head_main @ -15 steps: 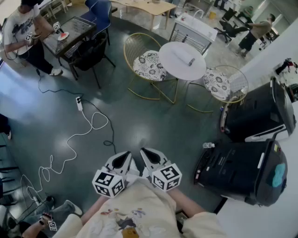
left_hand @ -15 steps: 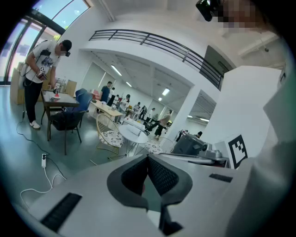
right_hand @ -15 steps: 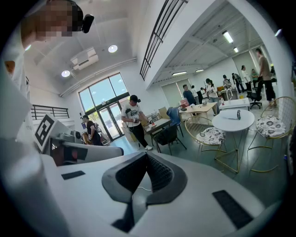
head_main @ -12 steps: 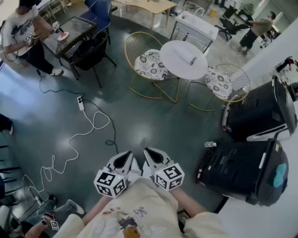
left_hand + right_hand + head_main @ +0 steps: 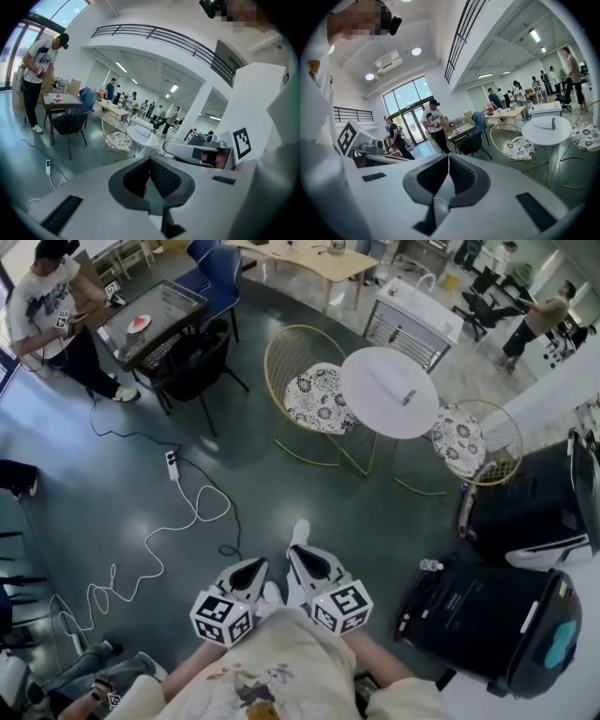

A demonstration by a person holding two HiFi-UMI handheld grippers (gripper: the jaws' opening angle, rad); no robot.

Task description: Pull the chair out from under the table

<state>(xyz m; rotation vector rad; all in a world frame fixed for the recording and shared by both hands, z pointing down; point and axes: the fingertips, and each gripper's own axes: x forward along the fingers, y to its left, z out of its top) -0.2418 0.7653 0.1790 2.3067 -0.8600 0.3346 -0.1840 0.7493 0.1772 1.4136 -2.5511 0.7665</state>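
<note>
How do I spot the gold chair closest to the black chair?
Find the round white table on the dark floor. Two gold wire chairs with flowery cushions sit at it. The left gold chair, in the head view, is yours: nearer the black chair, while the right gold chair is by the black machines.

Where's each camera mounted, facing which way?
Head view: on the person's head, steeply down at the floor; shows left gripper, right gripper, shirt.
Left gripper view: on the left gripper, along its shut jaws toward the round table; right gripper at right.
Right gripper view: on the right gripper, along its shut jaws toward that table; left gripper at left.
Shared: all three see the table and gold chair.
</note>
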